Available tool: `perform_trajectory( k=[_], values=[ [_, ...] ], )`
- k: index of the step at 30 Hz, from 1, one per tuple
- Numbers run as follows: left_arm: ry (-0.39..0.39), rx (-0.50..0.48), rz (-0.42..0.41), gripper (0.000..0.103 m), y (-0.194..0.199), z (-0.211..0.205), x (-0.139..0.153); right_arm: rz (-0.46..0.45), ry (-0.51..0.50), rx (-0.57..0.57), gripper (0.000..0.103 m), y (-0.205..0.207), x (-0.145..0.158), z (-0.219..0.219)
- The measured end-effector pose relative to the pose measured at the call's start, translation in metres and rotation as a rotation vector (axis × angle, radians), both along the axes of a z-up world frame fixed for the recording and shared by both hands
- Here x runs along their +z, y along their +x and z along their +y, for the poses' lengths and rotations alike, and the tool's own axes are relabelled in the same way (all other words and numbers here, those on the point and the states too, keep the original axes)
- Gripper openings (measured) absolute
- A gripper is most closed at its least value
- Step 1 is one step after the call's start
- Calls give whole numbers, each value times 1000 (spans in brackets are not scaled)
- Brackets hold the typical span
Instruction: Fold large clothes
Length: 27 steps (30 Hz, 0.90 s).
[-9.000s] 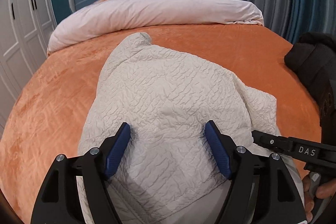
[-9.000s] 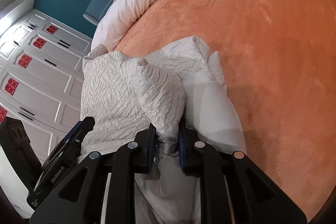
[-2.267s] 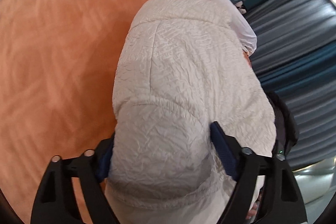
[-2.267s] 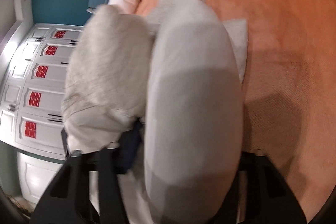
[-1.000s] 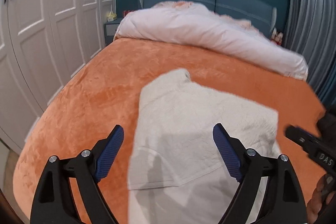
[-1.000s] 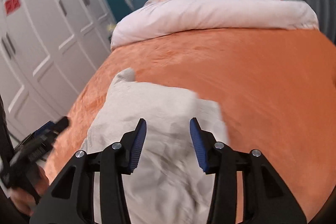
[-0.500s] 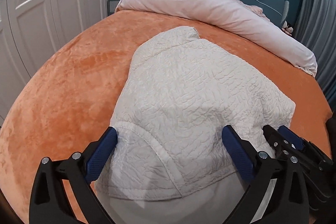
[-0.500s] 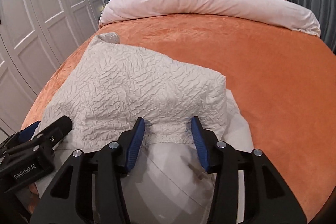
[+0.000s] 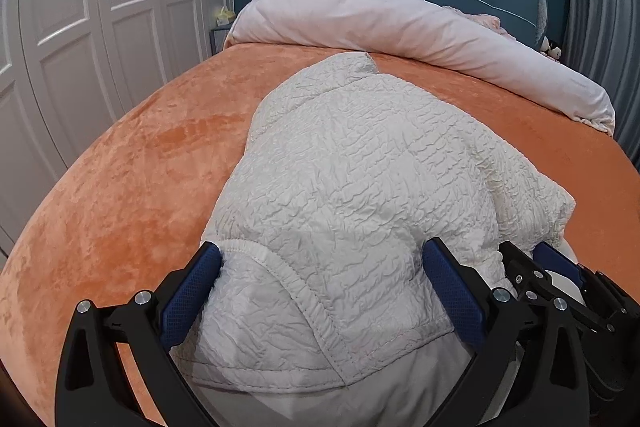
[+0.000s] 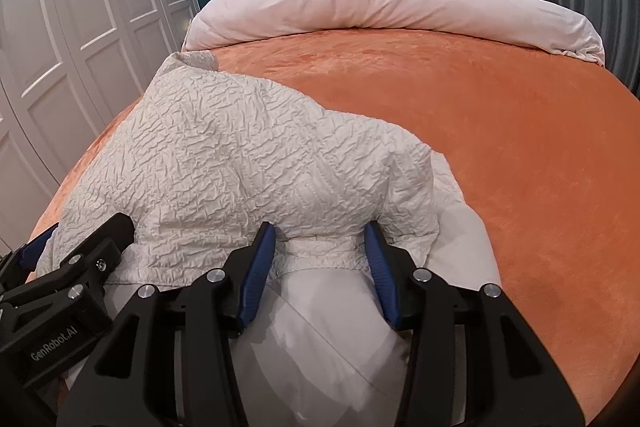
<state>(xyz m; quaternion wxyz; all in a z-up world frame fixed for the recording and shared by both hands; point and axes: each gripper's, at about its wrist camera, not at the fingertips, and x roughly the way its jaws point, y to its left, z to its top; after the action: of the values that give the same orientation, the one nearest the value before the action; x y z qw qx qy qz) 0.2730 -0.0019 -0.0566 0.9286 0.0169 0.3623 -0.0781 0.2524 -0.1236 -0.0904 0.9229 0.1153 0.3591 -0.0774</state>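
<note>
Cream quilted jacket (image 9: 360,187) on orange bedspread (image 9: 132,163), long axis near–far, collar far. Left gripper (image 9: 320,287) spread wide, right gripper (image 10: 322,259) part-spread – both straddle near hem, neither pinching.

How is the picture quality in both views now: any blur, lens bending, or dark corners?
Left wrist view: sharp, the crinkled cream quilted jacket shows fine texture; white wardrobe doors bow from fisheye distortion; corners are black. Right wrist view: equally sharp; the orange plush bedspread curves like a dome.
</note>
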Motion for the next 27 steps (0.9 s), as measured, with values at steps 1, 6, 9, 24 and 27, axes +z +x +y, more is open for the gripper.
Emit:
perform_trajectory(
  k=[1,6,9,24,27],
  values=[
    [-1,2,-4,98,0,0,-1,-3,4,-1,44,0,-1,-1],
    [0,4,-19,98,-2,0,-5,-16,8,-6,44,-1,-4,0],
    [5,6,-22,98,-2,-1,-6,-19,8,-8,44,0,-6,0],
    [56,27,76,98,-39,25,47,94,82,-27,56,-44,57,-23],
    [67,56,58,98,-45,35,62,93,45,-29,55,-49,67,-25]
  ],
)
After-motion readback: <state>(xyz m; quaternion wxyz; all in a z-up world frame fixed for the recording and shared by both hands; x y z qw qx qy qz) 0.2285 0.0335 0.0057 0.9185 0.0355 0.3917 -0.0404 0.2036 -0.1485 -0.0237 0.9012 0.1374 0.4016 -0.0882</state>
